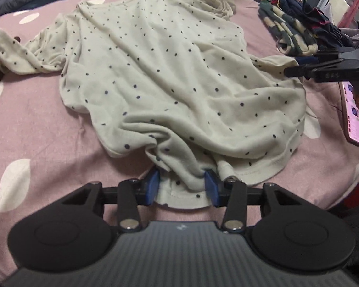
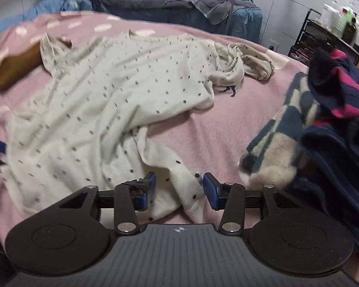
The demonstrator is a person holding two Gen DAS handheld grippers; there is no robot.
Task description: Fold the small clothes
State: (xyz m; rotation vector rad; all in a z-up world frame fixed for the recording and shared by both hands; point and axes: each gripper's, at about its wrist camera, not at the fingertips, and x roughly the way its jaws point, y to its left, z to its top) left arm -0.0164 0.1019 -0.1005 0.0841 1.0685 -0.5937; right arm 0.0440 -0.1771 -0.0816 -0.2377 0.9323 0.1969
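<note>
A cream long-sleeved top with dark dots (image 1: 160,76) lies spread and wrinkled on the pink bedspread (image 1: 36,124). My left gripper (image 1: 182,186) is open, its blue pads on either side of a bunched fold at the top's near hem. In the right wrist view the same top (image 2: 103,110) lies ahead. My right gripper (image 2: 178,191) is open, with a corner of the hem lying between its pads. The right gripper also shows side-on in the left wrist view (image 1: 323,69), at the top's right edge.
A pile of folded dark, green-checked and red clothes (image 2: 323,129) sits on the right, also in the left wrist view (image 1: 299,31). A pink phone (image 1: 353,119) lies at the right edge. A brown object (image 2: 16,69) lies under the far sleeve.
</note>
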